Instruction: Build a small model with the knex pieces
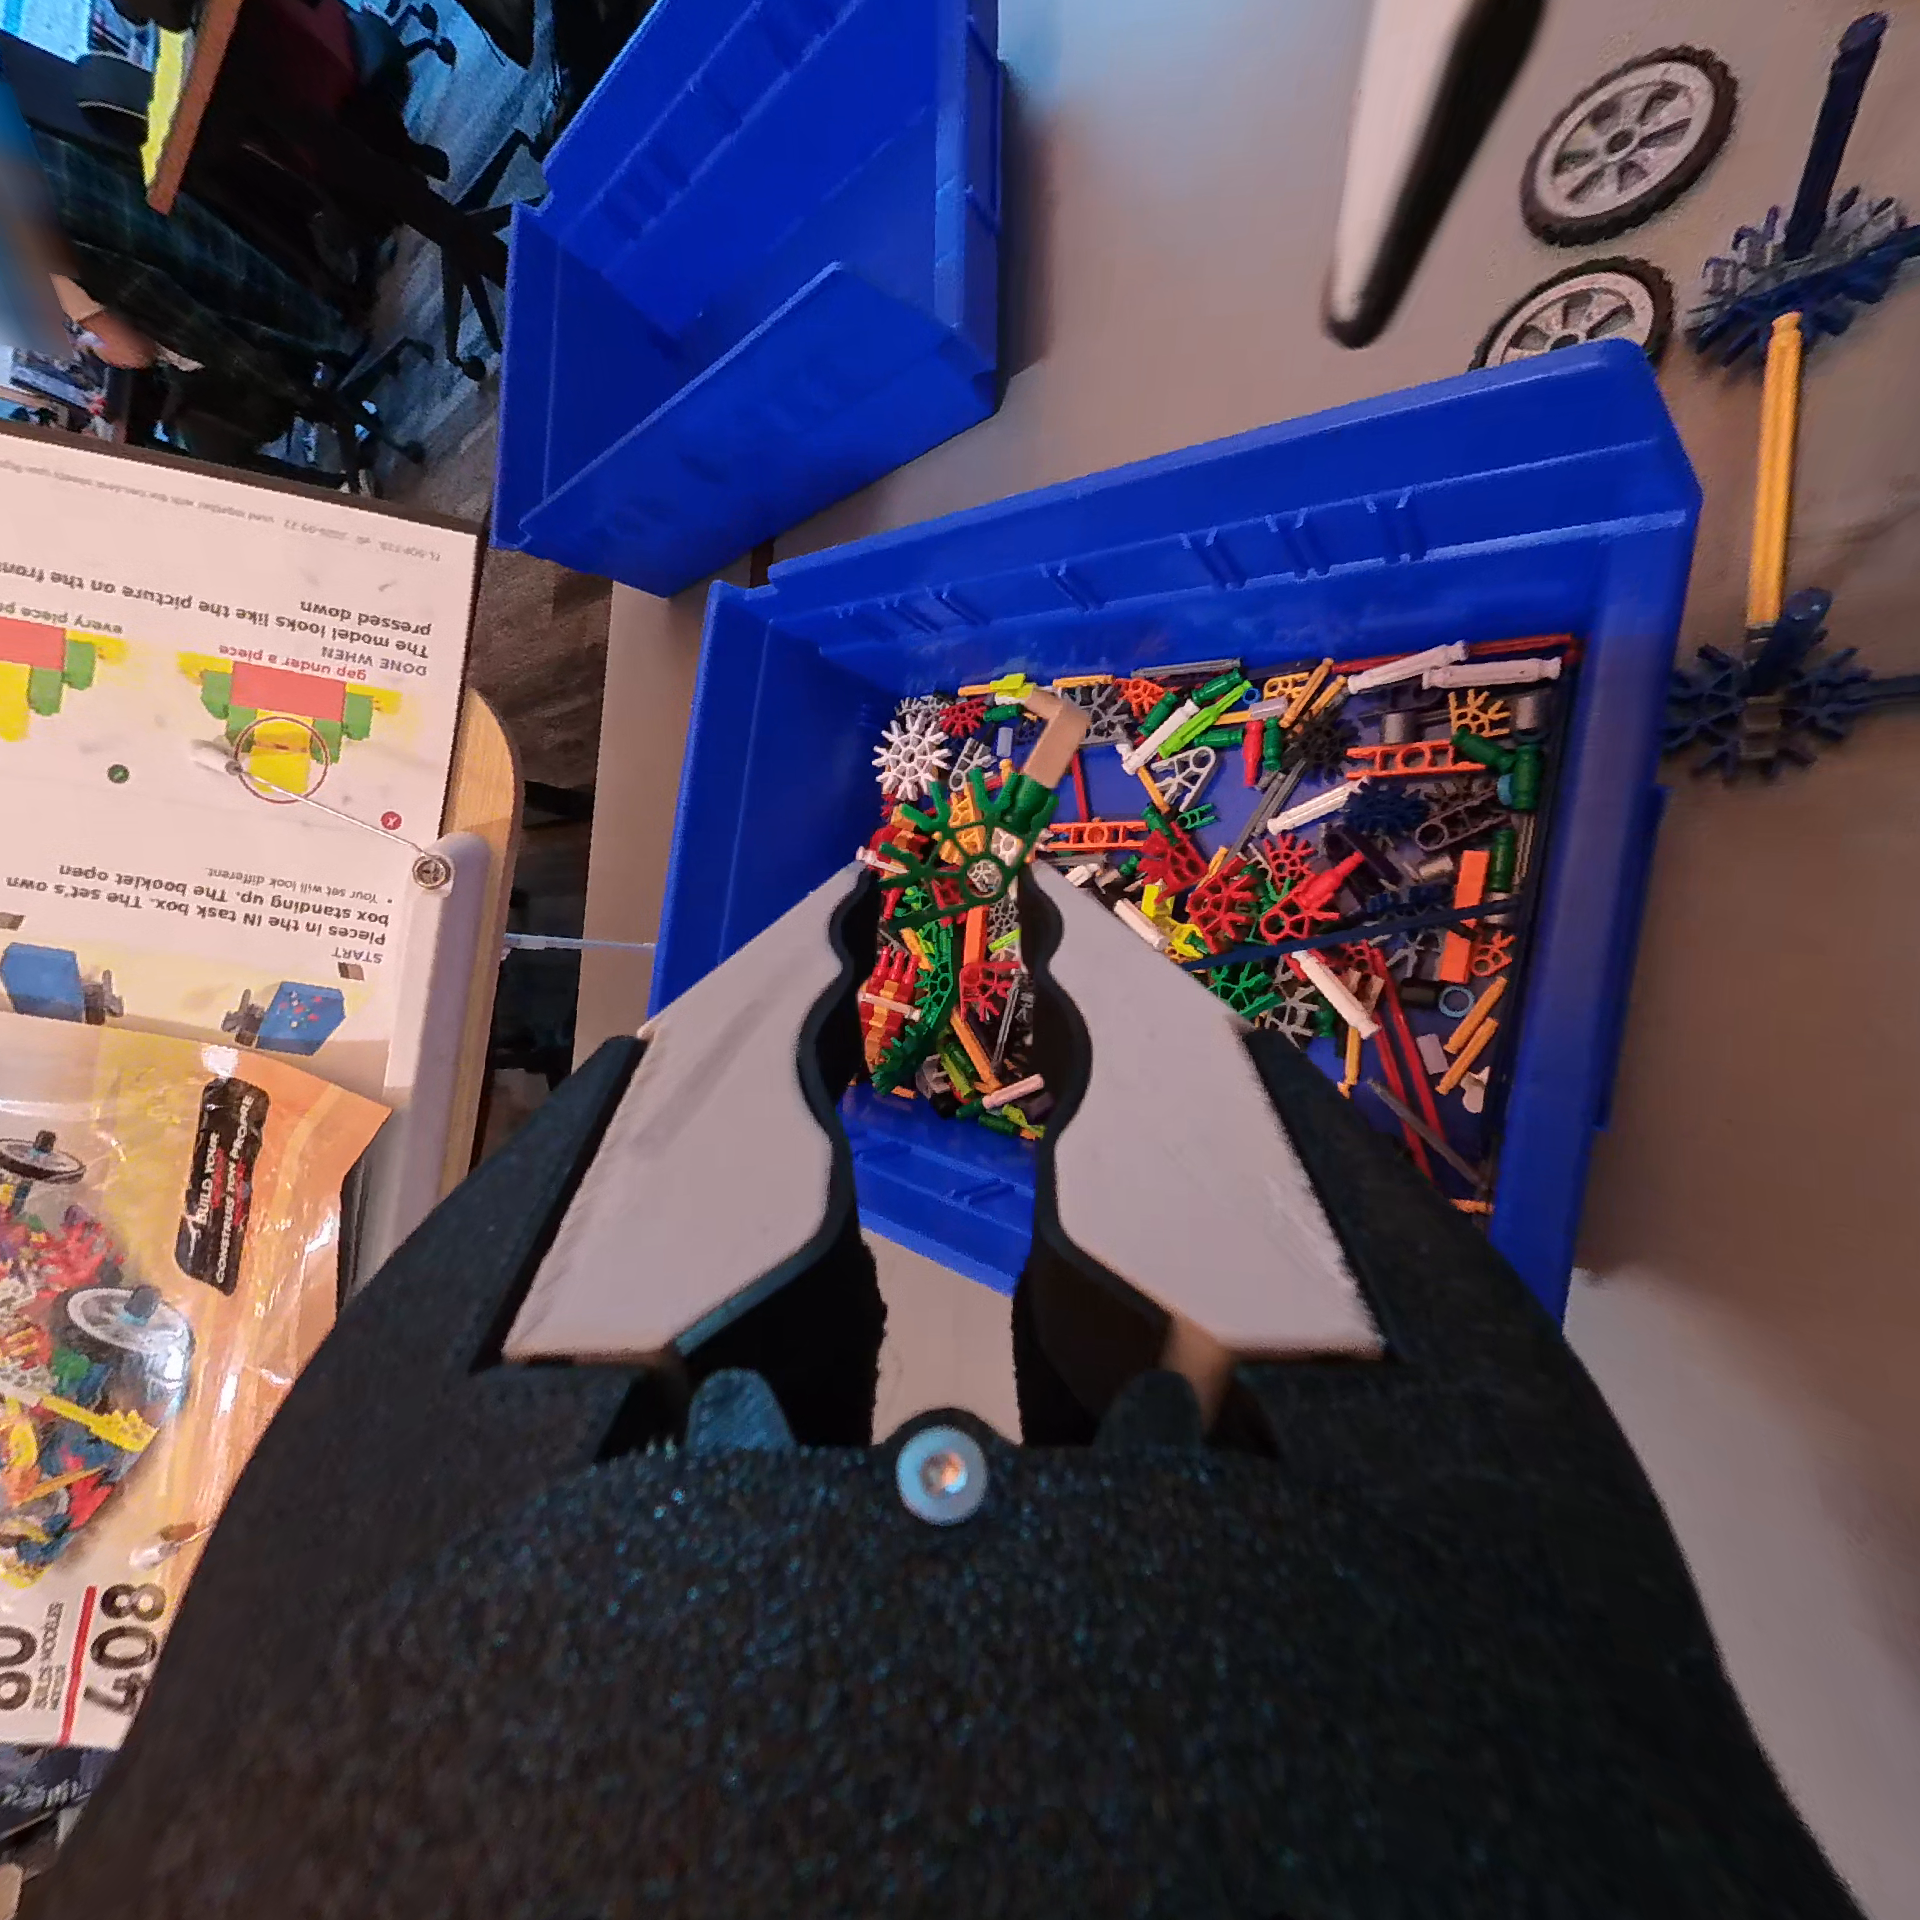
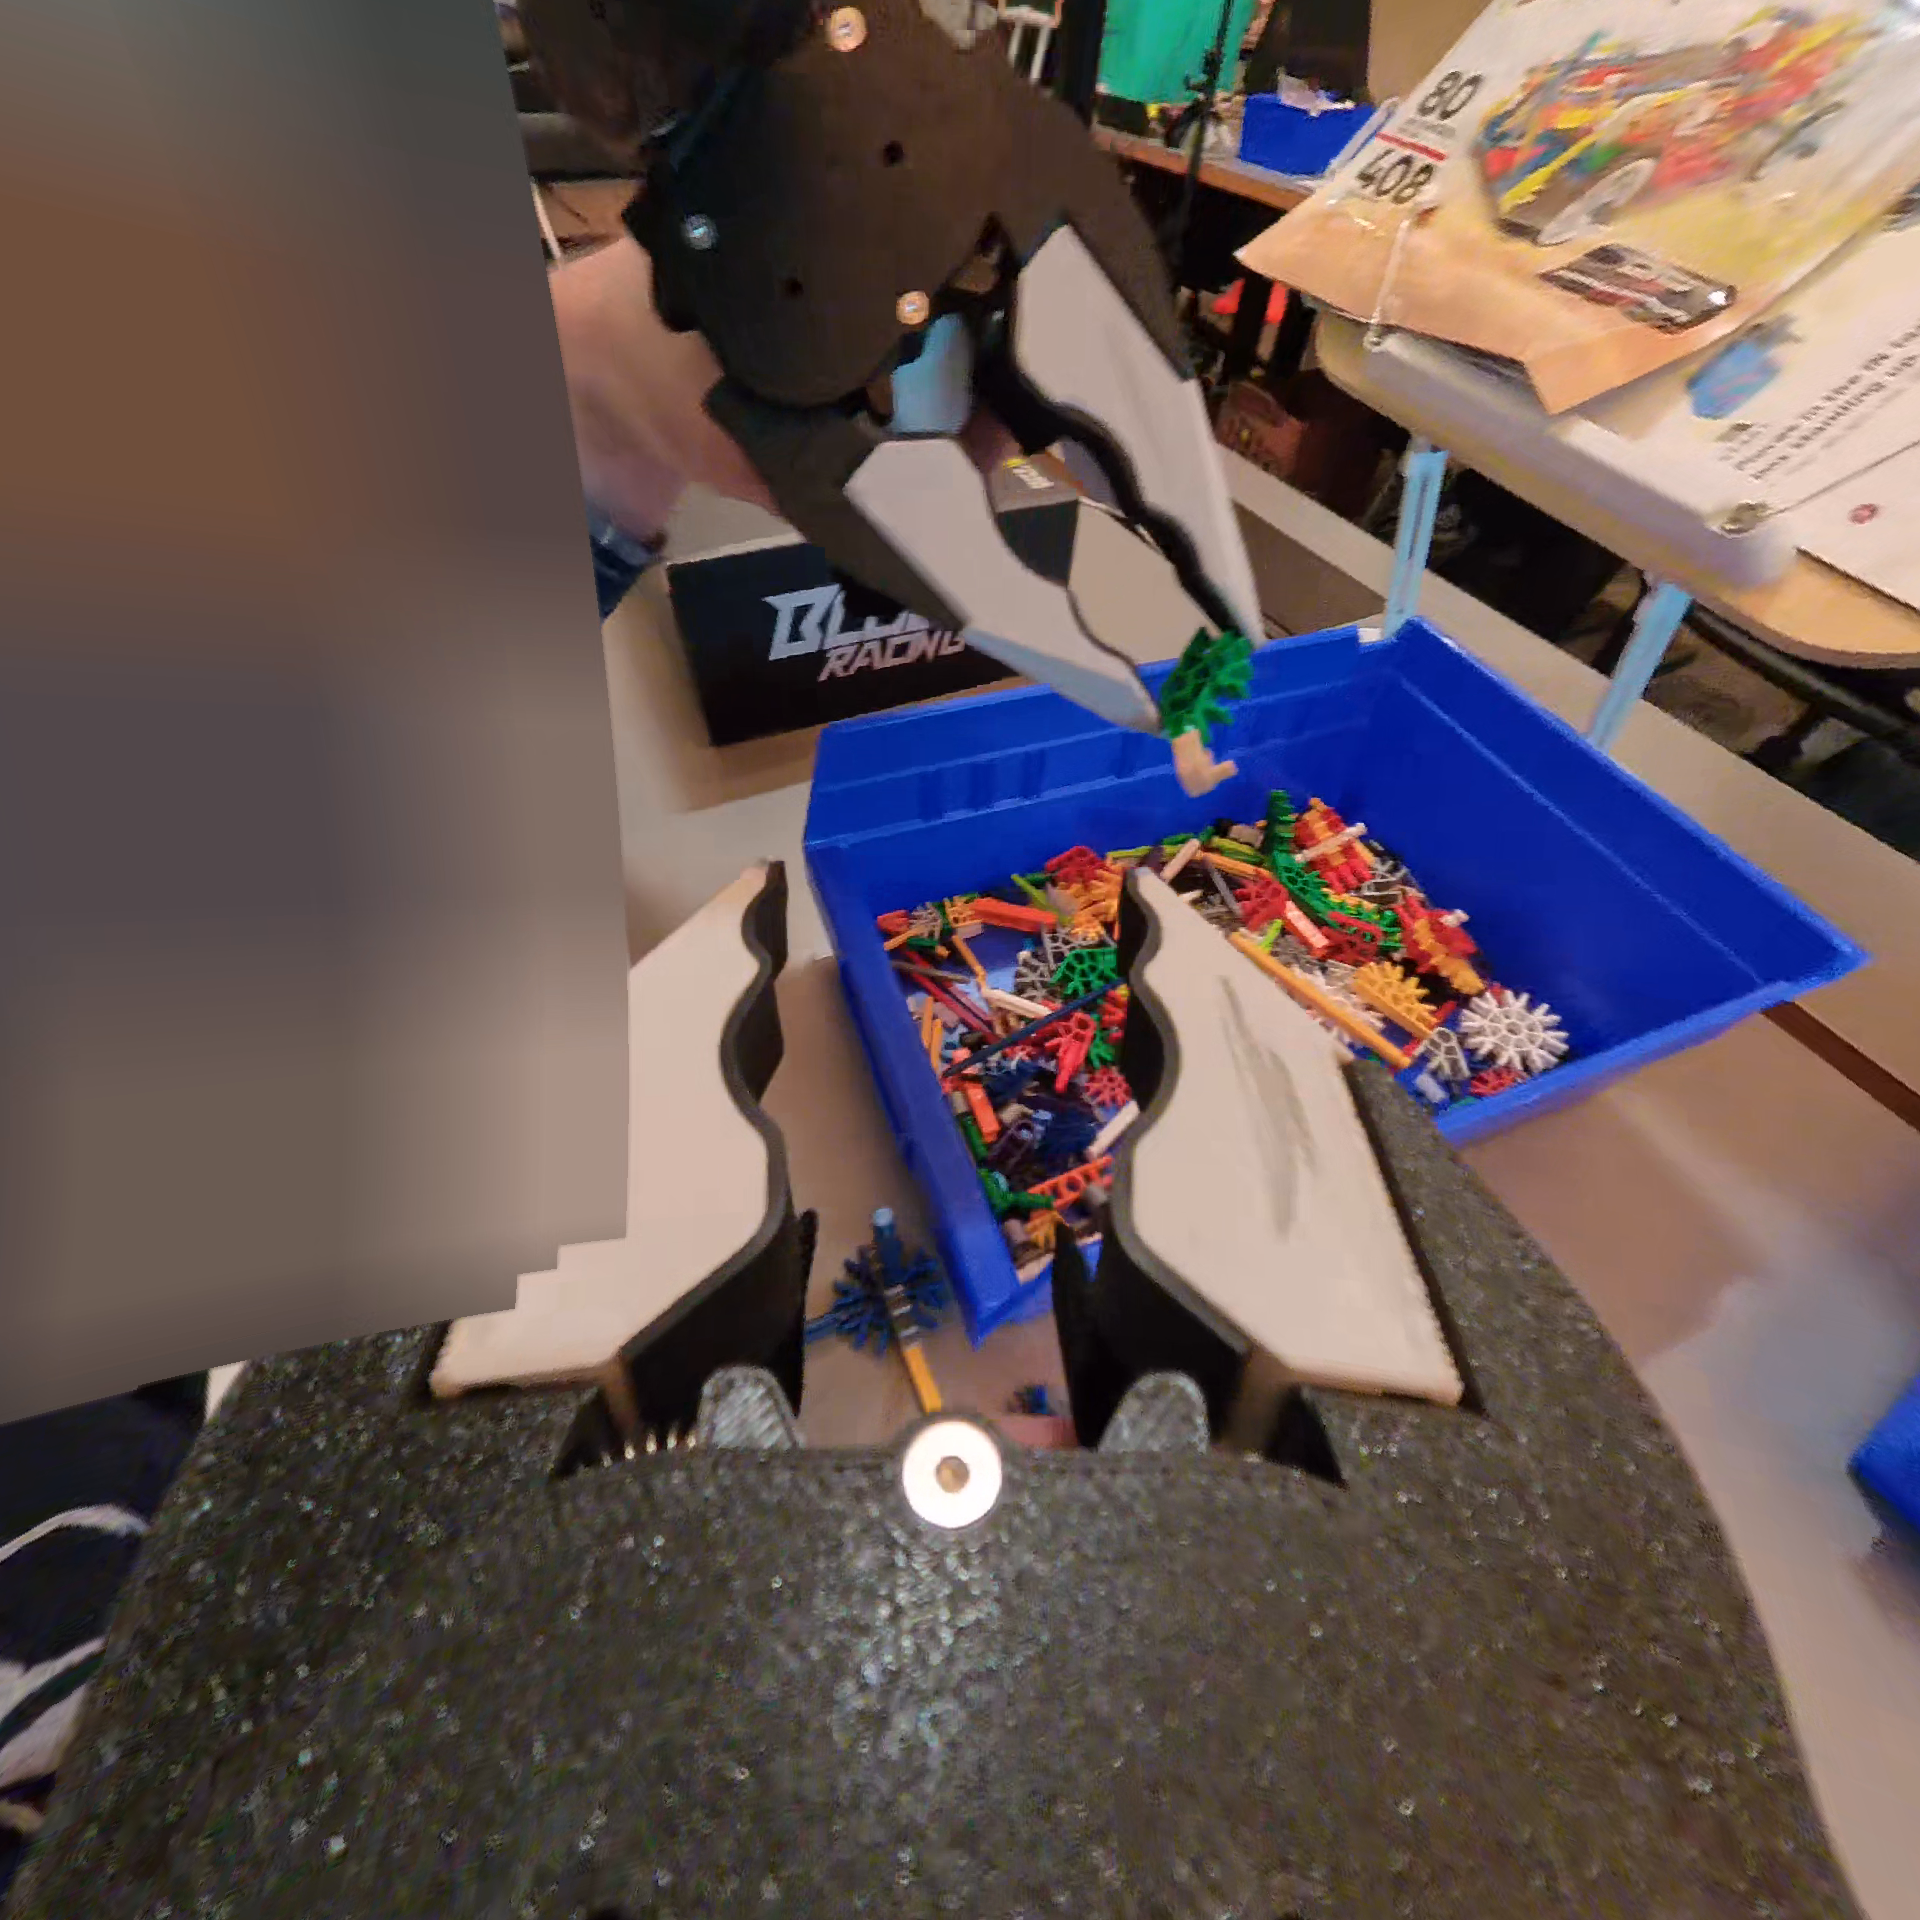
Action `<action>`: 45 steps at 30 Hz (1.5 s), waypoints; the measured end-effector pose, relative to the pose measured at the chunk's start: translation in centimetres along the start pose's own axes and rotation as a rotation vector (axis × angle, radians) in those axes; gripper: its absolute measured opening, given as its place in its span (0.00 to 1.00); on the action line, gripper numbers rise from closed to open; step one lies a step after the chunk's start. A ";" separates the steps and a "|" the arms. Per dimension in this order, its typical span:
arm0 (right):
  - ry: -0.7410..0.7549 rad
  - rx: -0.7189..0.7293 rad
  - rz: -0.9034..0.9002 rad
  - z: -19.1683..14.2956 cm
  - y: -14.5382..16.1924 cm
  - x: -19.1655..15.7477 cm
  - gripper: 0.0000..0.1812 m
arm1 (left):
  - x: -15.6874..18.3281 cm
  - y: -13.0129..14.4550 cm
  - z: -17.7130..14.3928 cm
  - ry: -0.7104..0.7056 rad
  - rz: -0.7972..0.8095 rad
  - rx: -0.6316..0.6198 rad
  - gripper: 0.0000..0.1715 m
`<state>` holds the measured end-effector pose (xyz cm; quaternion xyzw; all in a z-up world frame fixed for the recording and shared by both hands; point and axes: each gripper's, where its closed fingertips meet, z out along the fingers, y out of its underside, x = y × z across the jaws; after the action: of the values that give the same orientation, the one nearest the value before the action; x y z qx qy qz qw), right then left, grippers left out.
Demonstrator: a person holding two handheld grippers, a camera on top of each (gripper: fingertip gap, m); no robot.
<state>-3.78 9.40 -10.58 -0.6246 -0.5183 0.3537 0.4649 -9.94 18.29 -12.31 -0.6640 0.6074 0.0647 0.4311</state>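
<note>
A: What printed matter is there around the filled blue bin (image 1: 1621, 665)?

B: Beside it, on a raised board, lies an instruction sheet (image 1: 223, 727) with coloured diagrams and lines of print, and on that sheet a clear bag of parts (image 1: 94, 1320) with a black label and a card bearing large numerals. In the right wrist view a black box (image 2: 748, 644) with white lettering stands on the desk (image 2: 1704, 1278) behind the bin. I leave the words themselves unsaid.

A: And the left tongs (image 1: 948, 878)?

B: They hang over the bin with their tips closed on a green connector piece (image 1: 961, 842); a tan piece (image 1: 1051, 743) is joined to it. The right wrist view shows the same: the left tongs (image 2: 1205, 681) above the bin's back wall, the green piece (image 2: 1205, 675) pinched at the tips, the tan bit (image 2: 1200, 769) dangling below, clear of the heap.

A: The right tongs (image 2: 951, 883)?

B: Spread wide with nothing between them, just at the bin's near corner. One finger is over the desk outside the bin, the other over the loose pieces (image 2: 1195, 997).

A: What else lies near the bin?

B: A second blue bin (image 1: 748, 281) beyond it, two wheels (image 1: 1621, 145) by its far corner, and a dark blue and yellow rod assembly (image 1: 1777, 468) along its side.
</note>
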 end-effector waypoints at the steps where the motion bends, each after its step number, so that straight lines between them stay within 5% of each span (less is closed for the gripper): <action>1: 0.010 0.003 0.010 0.1 -0.2 0.5 0.35 | 0.1 0.0 0.1 0.005 0.001 0.000 0.14; 20: 0.042 -0.044 0.077 3.6 0.9 4.5 0.22 | 2.0 -2.3 0.8 0.050 0.074 0.097 0.14; 25: 0.026 -0.030 0.113 3.9 0.6 4.9 0.10 | 2.0 -2.6 0.7 0.030 0.104 0.103 0.14; 29: 0.018 -0.027 0.162 3.8 0.7 5.5 0.19 | 1.8 -3.8 0.2 0.006 0.115 0.172 0.13; 34: 0.016 -0.022 0.182 3.7 1.0 6.0 0.13 | 1.9 -4.5 0.0 -0.013 0.144 0.199 0.13; 38: 0.008 -0.034 0.208 3.4 1.5 6.6 0.20 | 1.7 -4.8 0.0 -0.039 0.156 0.213 0.14; 45: -0.158 0.017 0.314 3.2 1.0 5.1 0.21 | 1.3 -5.7 -0.7 -0.061 0.153 0.274 0.13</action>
<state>-5.33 15.08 -12.38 -0.6641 -0.4464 0.4743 0.3670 -5.05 16.19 -9.86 -0.5486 0.6460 0.0341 0.5297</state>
